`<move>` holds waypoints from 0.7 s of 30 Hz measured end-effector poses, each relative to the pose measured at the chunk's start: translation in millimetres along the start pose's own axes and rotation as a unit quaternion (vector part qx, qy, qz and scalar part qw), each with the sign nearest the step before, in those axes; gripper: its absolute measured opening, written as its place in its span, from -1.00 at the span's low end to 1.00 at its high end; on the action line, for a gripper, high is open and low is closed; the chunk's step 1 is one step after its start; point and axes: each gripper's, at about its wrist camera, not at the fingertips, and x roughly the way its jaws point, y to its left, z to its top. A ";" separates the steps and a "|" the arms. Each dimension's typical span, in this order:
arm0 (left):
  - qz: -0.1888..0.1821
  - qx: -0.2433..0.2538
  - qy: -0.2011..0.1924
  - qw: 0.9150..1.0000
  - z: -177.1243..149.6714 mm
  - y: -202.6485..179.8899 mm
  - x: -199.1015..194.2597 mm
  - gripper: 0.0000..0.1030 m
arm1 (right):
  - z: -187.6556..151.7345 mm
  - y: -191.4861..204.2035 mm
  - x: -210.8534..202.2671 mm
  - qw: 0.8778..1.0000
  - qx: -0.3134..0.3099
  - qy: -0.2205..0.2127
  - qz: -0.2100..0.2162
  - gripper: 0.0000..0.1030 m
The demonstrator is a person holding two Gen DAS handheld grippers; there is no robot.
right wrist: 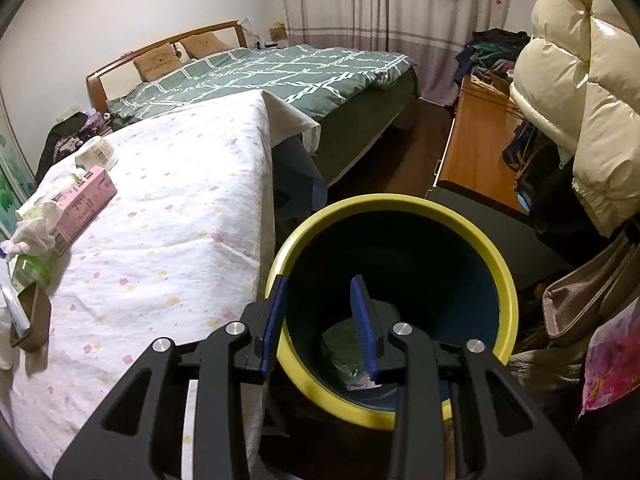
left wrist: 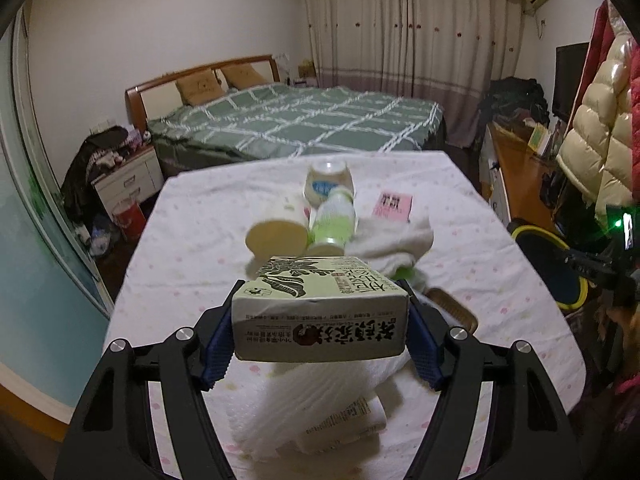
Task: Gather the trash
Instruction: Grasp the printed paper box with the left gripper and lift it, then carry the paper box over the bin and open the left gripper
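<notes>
My left gripper (left wrist: 320, 320) is shut on a green tea carton (left wrist: 320, 312) and holds it above the white spotted tablecloth (left wrist: 192, 248). Beyond it lie a paper cup (left wrist: 276, 232), a green bottle (left wrist: 332, 220), a round white jar (left wrist: 329, 182), a pink carton (left wrist: 392, 206) and a crumpled white cloth (left wrist: 392, 240). A white plastic bag (left wrist: 316, 404) lies under the carton. My right gripper (right wrist: 320, 320) grips the yellow rim of a dark bin (right wrist: 504, 276) beside the table; the left pad is outside, the right inside. Green and pink trash (right wrist: 348, 356) lies in the bin.
A bed (right wrist: 280, 72) with a green checked cover stands behind the table. A wooden desk (right wrist: 476, 148) and hanging puffy jackets (right wrist: 580, 100) are on the right. A brown tray (right wrist: 30, 320) lies at the table's near left in the right wrist view. The bin also shows in the left wrist view (left wrist: 552, 268).
</notes>
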 end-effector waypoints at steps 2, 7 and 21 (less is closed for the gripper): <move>-0.006 -0.003 -0.009 1.000 5.9 0.5 -8.1 0.39 | -1.2 -0.2 -2.4 1.000 0.001 -0.001 0.001 -0.39; -0.034 0.018 -0.020 0.999 15.5 -17.7 -21.5 0.39 | -2.4 -9.2 -13.6 1.000 0.013 -0.013 0.002 -0.39; -0.116 0.090 -0.045 0.988 52.0 -111.2 -30.6 0.39 | -18.4 -54.2 -60.3 0.997 0.055 -0.053 -0.021 -0.39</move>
